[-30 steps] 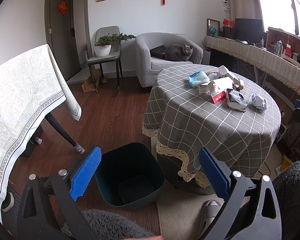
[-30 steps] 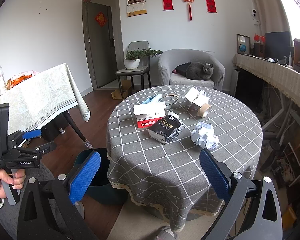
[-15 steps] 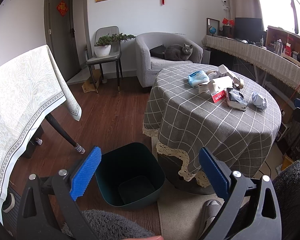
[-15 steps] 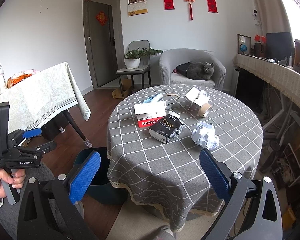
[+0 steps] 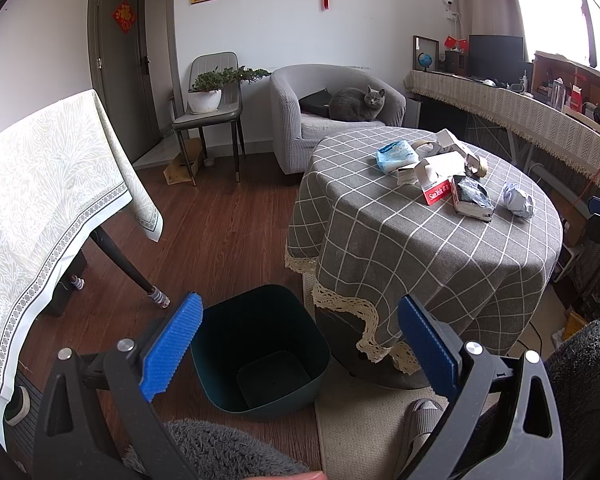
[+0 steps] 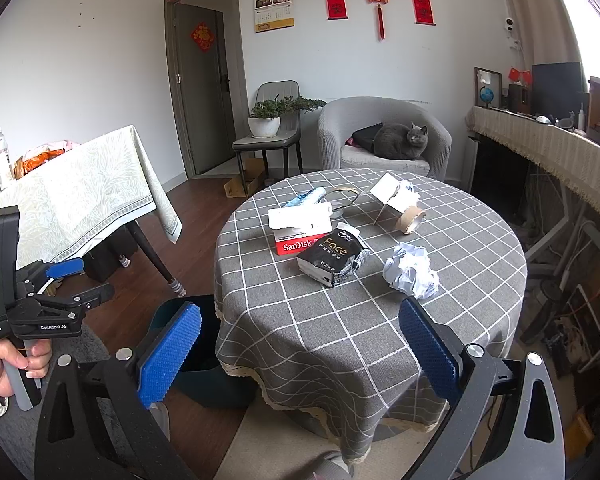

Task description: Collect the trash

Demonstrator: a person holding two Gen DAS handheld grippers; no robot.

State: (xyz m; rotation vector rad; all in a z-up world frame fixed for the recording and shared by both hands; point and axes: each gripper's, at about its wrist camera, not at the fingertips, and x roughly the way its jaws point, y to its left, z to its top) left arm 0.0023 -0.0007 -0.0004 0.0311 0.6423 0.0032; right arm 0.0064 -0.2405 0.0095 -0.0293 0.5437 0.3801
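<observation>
On the round tabletop (image 6: 380, 320), toward its far half, we see a crumpled paper ball (image 6: 411, 276), a black packet (image 6: 332, 258) and a red-and-white box (image 6: 300, 230) clustered together. Our right gripper (image 6: 296, 350) and left gripper (image 5: 296, 346) both gape wide, empty, the left above the dark green bin (image 5: 260, 348) on the floor beside the tabletop's near-left edge.

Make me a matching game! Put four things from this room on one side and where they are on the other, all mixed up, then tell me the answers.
Things:
1. grey cat
2. crumpled paper ball
3. dark green bin
4. potted plant

Places:
A. on the floor beside the round table
B. on the grey chair by the door
C. on the checked tablecloth, nearest the right tool
D. curled up in the armchair

Right pairs: 1-D, 2-C, 3-A, 4-B
</observation>
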